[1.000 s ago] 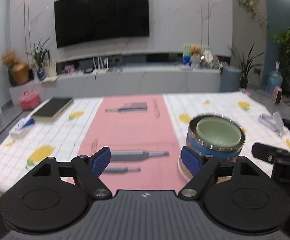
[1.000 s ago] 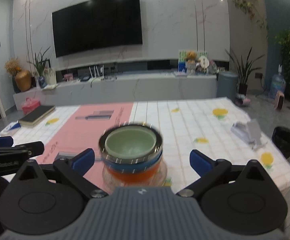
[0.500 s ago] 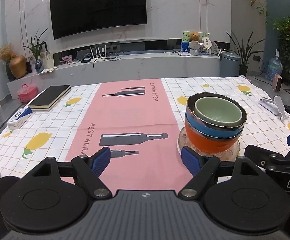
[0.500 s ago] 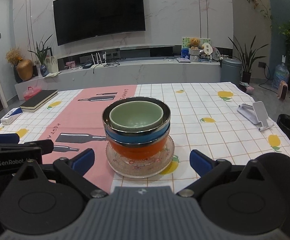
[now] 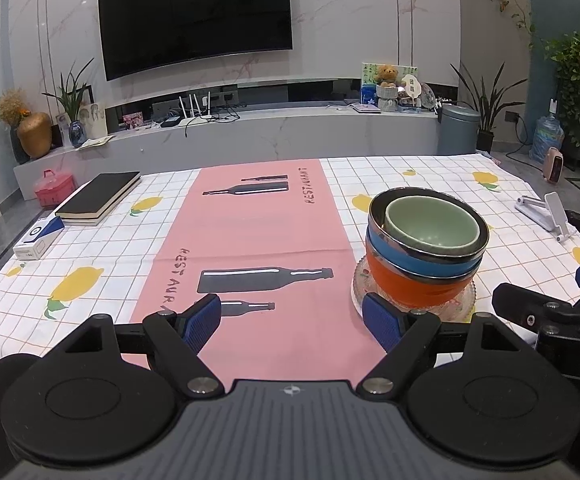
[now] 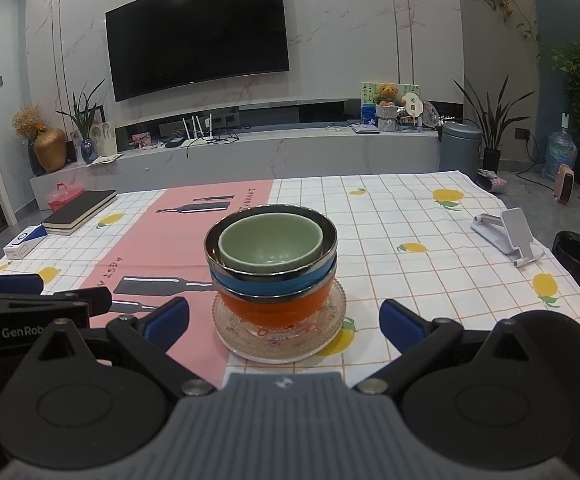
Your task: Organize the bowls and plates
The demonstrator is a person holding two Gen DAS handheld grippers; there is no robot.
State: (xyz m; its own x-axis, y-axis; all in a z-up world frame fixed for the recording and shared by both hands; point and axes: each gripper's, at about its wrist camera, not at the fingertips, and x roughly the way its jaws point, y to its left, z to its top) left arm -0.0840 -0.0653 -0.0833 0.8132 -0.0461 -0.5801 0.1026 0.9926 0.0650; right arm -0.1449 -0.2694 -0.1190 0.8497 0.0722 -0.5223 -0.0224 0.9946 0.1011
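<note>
In the right wrist view, the stack of nested bowls sits at the centre of the frame: a pale green ceramic bowl [image 6: 270,245] inside a blue steel-rimmed bowl [image 6: 274,280], on an orange steel-rimmed bowl [image 6: 276,308], all on a clear patterned glass plate [image 6: 329,326]. The plate straddles the edge of the pink bottle-print runner [image 6: 138,248] on the lemon-print checked tablecloth [image 6: 429,272]. This view alone shows the whole plate rim; the left wrist view puts the stack at centre right, with the plate [image 5: 359,284] partly hidden behind a blue finger pad [image 5: 381,322].

The stack stands upright, the bowls' mouths facing up, with no long axis to tell.

The right gripper [image 6: 284,322] is spread wide, empty, its pads either side of the plate and short of it. The left gripper [image 5: 291,322] is also wide and empty, over the runner, with the stack off to its right. A black book [image 5: 100,198] lies at the left, a white folding stand [image 6: 507,234] at the right.
</note>
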